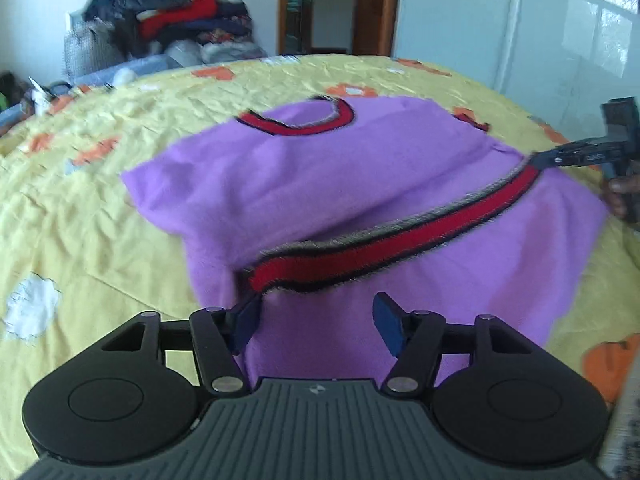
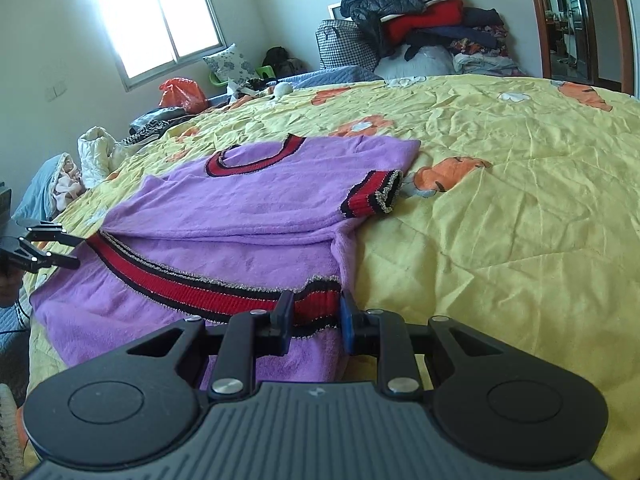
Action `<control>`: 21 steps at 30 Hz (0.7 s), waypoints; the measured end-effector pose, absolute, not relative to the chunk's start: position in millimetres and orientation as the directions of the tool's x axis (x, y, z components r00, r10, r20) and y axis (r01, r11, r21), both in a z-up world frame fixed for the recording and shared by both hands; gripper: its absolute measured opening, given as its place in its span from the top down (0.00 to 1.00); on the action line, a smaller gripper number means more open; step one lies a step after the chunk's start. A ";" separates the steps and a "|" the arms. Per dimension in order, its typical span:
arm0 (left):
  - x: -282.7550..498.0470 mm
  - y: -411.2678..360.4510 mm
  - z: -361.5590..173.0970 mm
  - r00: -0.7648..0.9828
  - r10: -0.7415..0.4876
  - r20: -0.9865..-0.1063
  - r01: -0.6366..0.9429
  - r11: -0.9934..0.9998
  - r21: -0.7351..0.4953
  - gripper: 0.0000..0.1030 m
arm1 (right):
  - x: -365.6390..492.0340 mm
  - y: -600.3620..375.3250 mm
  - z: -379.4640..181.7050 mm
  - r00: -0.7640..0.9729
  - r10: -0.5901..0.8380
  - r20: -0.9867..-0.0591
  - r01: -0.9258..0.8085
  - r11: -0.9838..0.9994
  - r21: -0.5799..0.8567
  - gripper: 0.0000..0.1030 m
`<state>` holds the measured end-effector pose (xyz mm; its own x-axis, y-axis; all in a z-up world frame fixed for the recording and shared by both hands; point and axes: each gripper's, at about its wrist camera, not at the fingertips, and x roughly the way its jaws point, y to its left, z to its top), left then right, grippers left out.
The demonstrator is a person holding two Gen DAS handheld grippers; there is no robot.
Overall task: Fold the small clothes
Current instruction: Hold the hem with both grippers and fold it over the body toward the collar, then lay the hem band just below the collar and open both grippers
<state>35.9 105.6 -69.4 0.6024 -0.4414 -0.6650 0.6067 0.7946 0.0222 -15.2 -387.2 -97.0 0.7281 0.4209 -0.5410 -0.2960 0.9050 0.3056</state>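
A purple sweater with red-and-black collar, cuffs and hem lies on the yellow flowered bedspread. Its hem band runs taut above the purple cloth. In the left wrist view my left gripper stands open, and the near end of the band lies against its left finger with no pad pressing on it. The right gripper is shut on the other end of the hem band, seen also far right as the right gripper. In the right wrist view the left gripper sits at the band's left end.
A heap of clothes and a checked bag stand behind the bed. An orange plastic bag and bundled bedding lie at the far left edge. A doorway and a white wall are beyond the bed.
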 end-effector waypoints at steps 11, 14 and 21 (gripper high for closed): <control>63.1 114.1 -74.9 0.499 -0.480 -0.722 0.523 0.831 -0.191 0.93 | -19.0 -383.2 -95.7 0.727 0.422 -0.542 -0.317 0.906 0.280 0.77; 58.7 119.0 -74.4 0.517 -0.480 -0.709 0.497 0.842 -0.208 0.93 | -19.8 -379.9 -95.6 0.718 0.422 -0.553 -0.324 0.906 0.271 0.77; 34.8 112.3 -68.2 0.605 -0.459 -0.650 0.493 0.858 -0.147 0.94 | -25.9 -375.4 -94.8 0.736 0.391 -0.553 -0.335 0.920 0.204 0.79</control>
<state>34.8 112.3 -68.2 0.6055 -0.4592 -0.6500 0.4926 0.8577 -0.1470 -25.9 -375.4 -94.8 0.7357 0.3906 -0.5534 -0.3352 0.9199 0.2036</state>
